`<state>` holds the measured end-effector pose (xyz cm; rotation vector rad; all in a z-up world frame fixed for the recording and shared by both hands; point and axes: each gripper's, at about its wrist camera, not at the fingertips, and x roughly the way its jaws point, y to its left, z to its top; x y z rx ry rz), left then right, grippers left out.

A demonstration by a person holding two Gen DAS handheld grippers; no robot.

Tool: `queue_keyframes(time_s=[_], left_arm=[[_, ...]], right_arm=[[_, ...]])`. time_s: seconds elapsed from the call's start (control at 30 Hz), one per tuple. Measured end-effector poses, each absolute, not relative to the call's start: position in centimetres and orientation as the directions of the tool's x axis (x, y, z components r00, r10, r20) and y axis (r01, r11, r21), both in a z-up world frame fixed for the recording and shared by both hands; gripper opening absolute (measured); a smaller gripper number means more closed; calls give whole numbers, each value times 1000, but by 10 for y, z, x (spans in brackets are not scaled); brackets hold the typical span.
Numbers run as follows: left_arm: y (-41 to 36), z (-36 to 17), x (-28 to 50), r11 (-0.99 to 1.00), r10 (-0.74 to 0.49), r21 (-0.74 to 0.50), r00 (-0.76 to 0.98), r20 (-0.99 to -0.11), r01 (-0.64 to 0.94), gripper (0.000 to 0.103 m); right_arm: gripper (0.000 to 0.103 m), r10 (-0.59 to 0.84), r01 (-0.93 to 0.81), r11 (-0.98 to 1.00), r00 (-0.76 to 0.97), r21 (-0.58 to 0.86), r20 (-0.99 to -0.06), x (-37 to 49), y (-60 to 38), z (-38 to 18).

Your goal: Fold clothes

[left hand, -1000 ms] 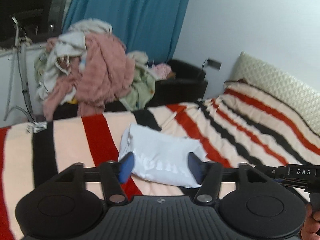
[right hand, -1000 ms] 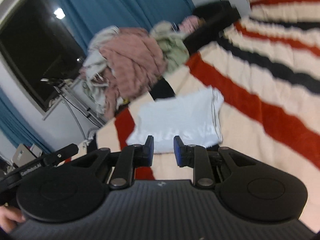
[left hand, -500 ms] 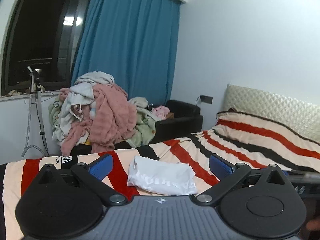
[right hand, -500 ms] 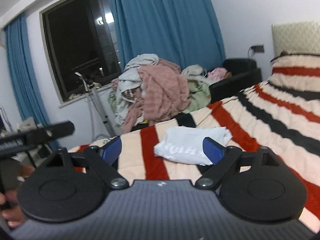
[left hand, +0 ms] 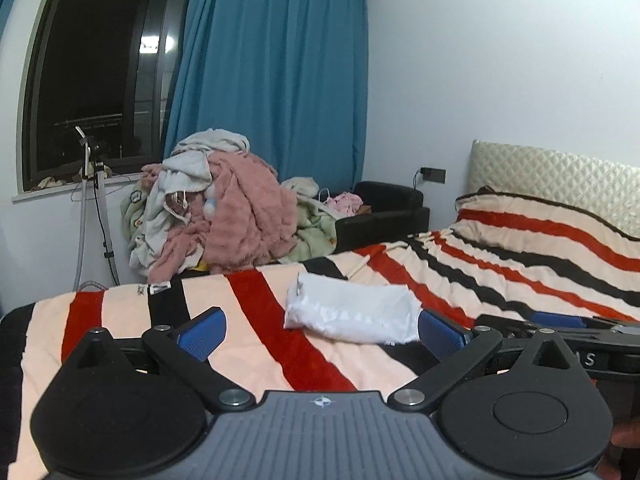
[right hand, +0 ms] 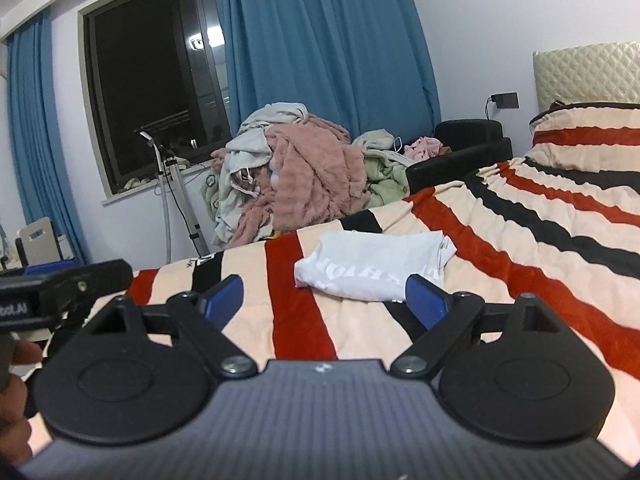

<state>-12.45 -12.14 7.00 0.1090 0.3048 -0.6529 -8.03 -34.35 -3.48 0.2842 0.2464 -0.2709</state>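
Through the left wrist camera, the left hand-held gripper (left hand: 322,330) stands spread wide with nothing between its blue pads. The folded white garment (left hand: 352,312) lies ahead at twelve o'clock on the striped bed (left hand: 540,264), clear of both fingers. The worry I'd have is a careless reach: if a finger snags the loose edge at three o'clock of the bundle, the fold could spring open. The right unit's black body crosses the view at three o'clock, close enough that the two could knock together.

Through the right wrist camera, the right hand-held gripper (right hand: 324,298) is likewise wide open and empty, the garment lying just beyond its tips at one o'clock. The laundry pile (right hand: 296,168) heaps up at twelve o'clock beyond the bed's far edge, against the blue curtain (right hand: 320,40); pulling one piece from it could drag others down. A metal stand (right hand: 176,200) at ten o'clock stands beside the pile, and a dangling sleeve could catch on it.
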Motion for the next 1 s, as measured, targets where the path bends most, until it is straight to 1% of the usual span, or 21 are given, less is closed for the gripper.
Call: queue_keyframes(time_s=[0.13, 0.23, 0.33, 0.57, 1.0], left_arm=[[-125, 57, -118, 792, -579, -1, 751, -318, 611, 103], [-125, 49, -113, 797, -576, -4, 758, -306, 604, 103], [-124, 40, -106, 805, -566, -18, 758, -324, 593, 103], [-121, 29, -94, 825, -536, -31, 765, -357, 564, 103], [-118, 28, -96, 827, -536, -33, 769, -349, 561, 103]], right_arm=[[89, -246, 313, 923, 926, 221, -285, -73, -343, -52], [89, -258, 327, 922, 919, 210, -298, -68, -344, -64], [89, -263, 333, 920, 915, 207, -305, -64, -346, -73], [89, -267, 332, 922, 917, 197, -298, -64, -343, -76], [89, -281, 341, 922, 915, 185, -290, -67, -340, -75]])
